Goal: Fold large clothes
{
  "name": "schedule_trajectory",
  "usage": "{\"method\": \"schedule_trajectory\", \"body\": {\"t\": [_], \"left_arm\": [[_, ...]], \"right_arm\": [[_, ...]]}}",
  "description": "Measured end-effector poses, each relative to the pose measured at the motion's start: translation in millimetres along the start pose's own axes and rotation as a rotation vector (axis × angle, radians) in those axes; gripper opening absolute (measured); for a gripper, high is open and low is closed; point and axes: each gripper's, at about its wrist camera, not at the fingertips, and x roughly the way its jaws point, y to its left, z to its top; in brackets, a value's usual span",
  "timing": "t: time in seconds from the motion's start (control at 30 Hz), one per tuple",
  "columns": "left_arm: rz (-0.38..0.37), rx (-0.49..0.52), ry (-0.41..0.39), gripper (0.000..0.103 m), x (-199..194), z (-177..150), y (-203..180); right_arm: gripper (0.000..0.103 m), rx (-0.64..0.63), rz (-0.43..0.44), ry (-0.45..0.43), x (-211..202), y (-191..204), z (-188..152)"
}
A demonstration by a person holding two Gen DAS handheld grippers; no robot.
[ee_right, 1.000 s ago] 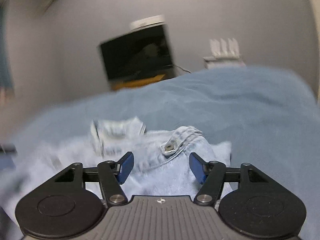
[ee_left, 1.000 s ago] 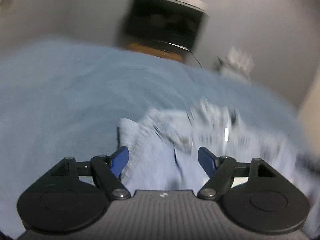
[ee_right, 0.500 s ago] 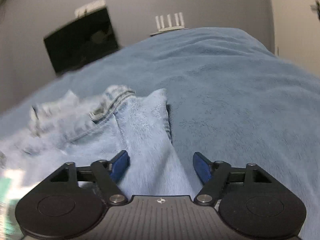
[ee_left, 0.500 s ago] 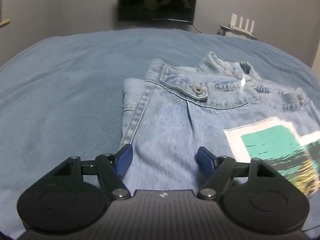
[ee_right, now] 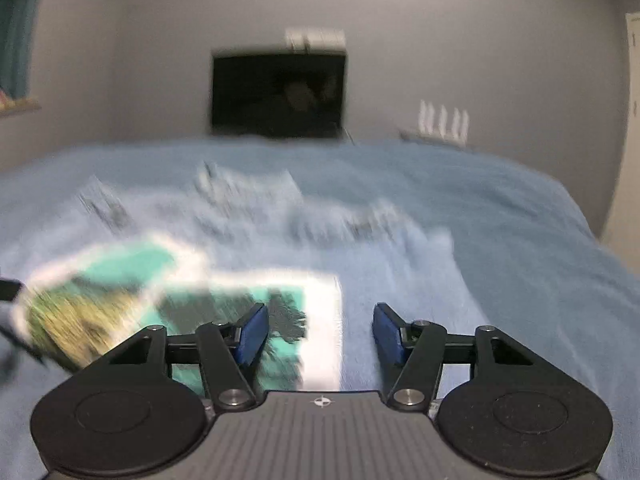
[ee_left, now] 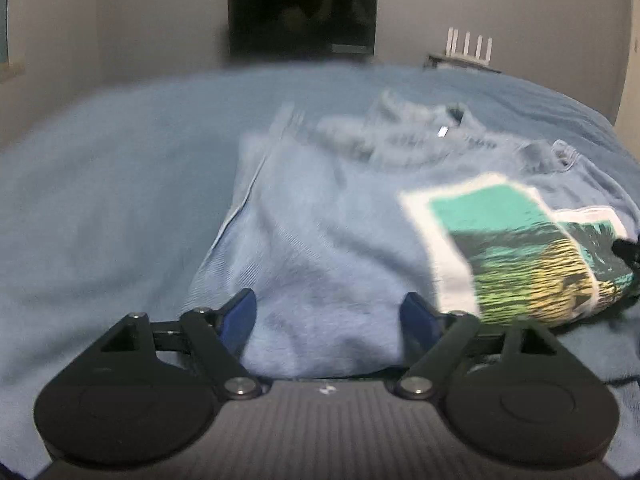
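Left wrist view, left tongs just opened wider over denim jacket, right tongs narrowing slightly, gripping nothing.

Blue bedspread covers the whole bed, nap looks like fleece or terry, no other loose items on it that I can make out. Past the bed's far edge: dark screen against the grey wall, switched off, only a dim reflection in it. Something pale sits on top of the screen, too blurred to identify. Near the bed's far right corner: white router with four upright antennas, on a low surface. Teal curtain at the far left, with a pale ledge just below it. Both views motion-blurred.
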Motion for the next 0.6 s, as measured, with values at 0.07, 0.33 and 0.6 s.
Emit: {"method": "schedule_trajectory", "body": {"t": [0.07,0.33,0.6], "left_arm": [[-0.032,-0.032,-0.006,0.084,1.3,-3.0,11.3],[-0.073,-0.170,-0.021,0.087,-31.7,-7.3,18.5],[-0.118,-0.238,0.062,0.090,-71.4,-35.9,21.2]], "right_arm": [[0.059,0.029,0.029,0.009,5.9,-7.7,-4.6],[0.065,0.184,0.027,-0.010,-41.5,-24.4,2.7],[0.078,0.581,0.103,0.034,-102.7,-76.5,-25.2]]}}
